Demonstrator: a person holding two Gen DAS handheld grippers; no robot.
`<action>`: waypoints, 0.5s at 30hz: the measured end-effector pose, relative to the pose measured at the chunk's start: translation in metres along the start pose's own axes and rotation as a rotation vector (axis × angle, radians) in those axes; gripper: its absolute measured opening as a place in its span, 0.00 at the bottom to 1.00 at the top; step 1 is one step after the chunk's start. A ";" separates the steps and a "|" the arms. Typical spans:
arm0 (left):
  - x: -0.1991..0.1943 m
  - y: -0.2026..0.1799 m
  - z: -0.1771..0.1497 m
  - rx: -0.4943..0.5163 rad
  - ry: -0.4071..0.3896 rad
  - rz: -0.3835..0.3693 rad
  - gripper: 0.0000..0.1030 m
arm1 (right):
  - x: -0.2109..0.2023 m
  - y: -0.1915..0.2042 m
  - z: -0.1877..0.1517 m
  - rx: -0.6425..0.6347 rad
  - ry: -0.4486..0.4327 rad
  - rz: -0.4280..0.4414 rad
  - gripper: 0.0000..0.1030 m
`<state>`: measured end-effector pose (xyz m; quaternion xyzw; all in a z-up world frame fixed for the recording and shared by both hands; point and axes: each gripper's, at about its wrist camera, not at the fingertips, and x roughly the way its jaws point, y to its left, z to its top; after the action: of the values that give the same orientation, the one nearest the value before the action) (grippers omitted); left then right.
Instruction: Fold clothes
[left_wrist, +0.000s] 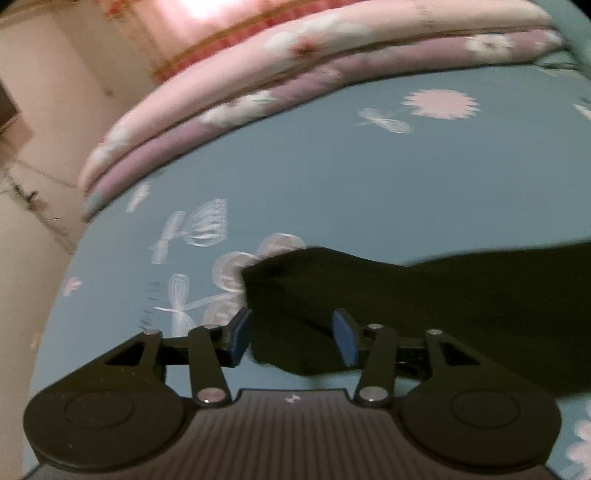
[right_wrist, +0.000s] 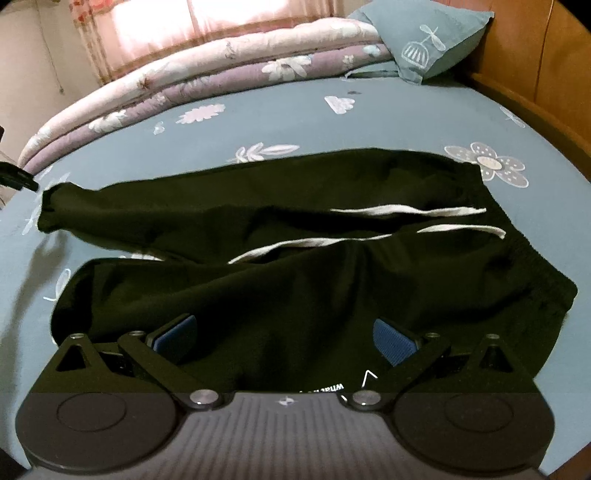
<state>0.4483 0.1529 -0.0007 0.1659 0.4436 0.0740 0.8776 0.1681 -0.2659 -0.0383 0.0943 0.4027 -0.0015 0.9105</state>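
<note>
Nearest, the left gripper (left_wrist: 291, 338) has its jaws partly open, astride the cuff end of one leg of the black trousers (right_wrist: 280, 229), and the pads do not seem to press it. The right gripper (right_wrist: 282, 339) hovers with jaws wide open over the near leg, holding nothing. The trousers lie on the bed (right_wrist: 295, 114), with their long axis across the right view: cuffs to the left, waistband with white drawstrings (right_wrist: 406, 211) to the right. Only the right view shows the whole garment; farther back lie a folded quilt (right_wrist: 207, 70) and a pillow (right_wrist: 432, 40).
</note>
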 end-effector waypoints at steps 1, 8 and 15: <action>-0.009 -0.011 -0.005 0.006 0.001 -0.044 0.52 | -0.004 0.000 0.000 0.002 -0.007 0.006 1.00; -0.080 -0.095 -0.050 0.120 -0.005 -0.270 0.61 | -0.032 -0.001 -0.007 0.015 -0.046 0.038 1.00; -0.144 -0.152 -0.105 0.238 -0.041 -0.419 0.69 | -0.063 -0.003 -0.020 0.037 -0.086 0.088 1.00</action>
<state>0.2755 -0.0050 -0.0039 0.1740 0.4560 -0.1658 0.8569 0.1106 -0.2702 -0.0054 0.1284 0.3588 0.0269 0.9241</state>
